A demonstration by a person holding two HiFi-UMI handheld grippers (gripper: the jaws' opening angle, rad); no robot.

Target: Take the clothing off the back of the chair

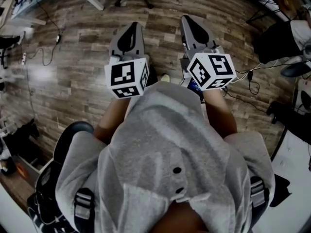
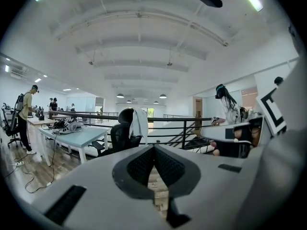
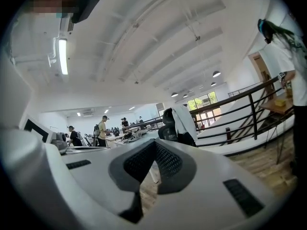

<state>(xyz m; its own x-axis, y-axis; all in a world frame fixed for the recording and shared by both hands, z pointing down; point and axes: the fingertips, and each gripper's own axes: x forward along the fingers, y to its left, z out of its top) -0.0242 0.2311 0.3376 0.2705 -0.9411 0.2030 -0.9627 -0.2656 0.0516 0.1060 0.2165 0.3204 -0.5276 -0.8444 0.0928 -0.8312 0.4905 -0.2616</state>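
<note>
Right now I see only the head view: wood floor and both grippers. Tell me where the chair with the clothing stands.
Observer: The left gripper view shows a black office chair ahead across the floor, in front of a black metal railing.
Operator: Confirm the clothing is on it.
Observer: Yes, a white garment hangs over its backrest.
Operator: Say what stands beside it.
Observer: A long pale table stands on the chair's left in that view.
</note>
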